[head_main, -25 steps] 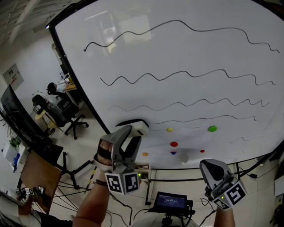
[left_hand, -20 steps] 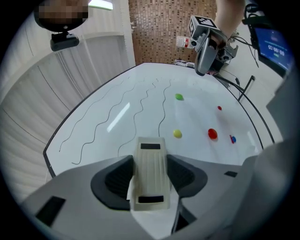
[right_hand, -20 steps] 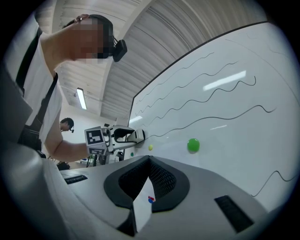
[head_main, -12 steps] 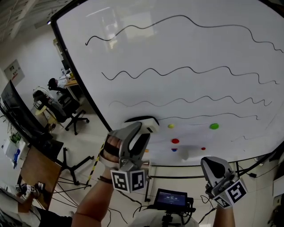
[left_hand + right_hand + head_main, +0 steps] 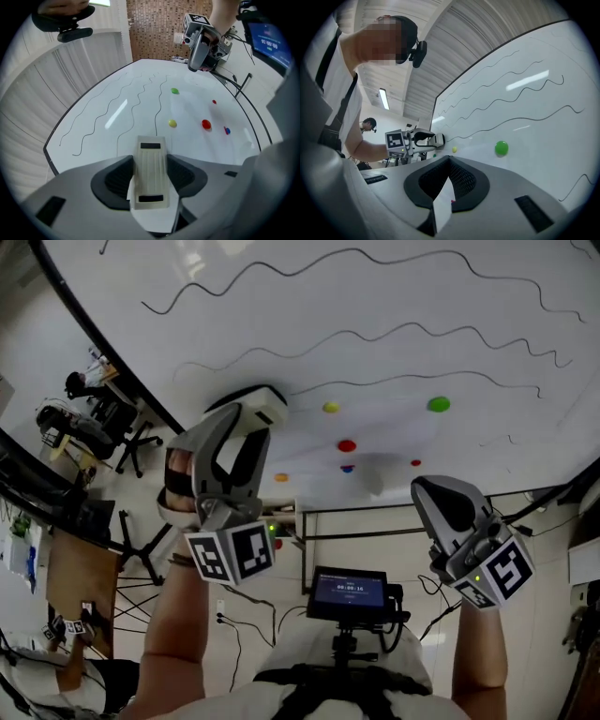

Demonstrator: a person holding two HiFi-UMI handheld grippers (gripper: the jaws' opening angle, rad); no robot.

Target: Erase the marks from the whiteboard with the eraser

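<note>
- The left gripper [image 5: 246, 418] is pinching the eraser [image 5: 267, 401]; in its own view both dark pads are pressing on the long sides of the pale, ribbed block [image 5: 150, 161], which is sticking out ahead of the jaws.
- The eraser's front end is meeting the whiteboard [image 5: 422, 324] near the board's lower left edge, right by the start of a thin wavy line [image 5: 394, 381].
- Ahead of and above the left gripper, several black wavy marks [image 5: 375, 334] are running across the board, one above another (the lowest ones are fainter than the upper ones).
- Just to the right of the held eraser, small round magnets are sitting on the board: a yellow magnet [image 5: 331, 407], a red magnet [image 5: 347, 445] and, farther toward the right gripper, a green magnet [image 5: 439, 404].
- Below and between the two grippers, a small screen [image 5: 349, 592] is glowing on a mount at the person's chest.
- The right gripper [image 5: 445, 498] is hanging well apart from the eraser, below the board's lower edge. In its own view the pads are pressed together with nothing between them [image 5: 450, 180], and it is pointing toward the board with the green magnet ahead and to its right.
</note>
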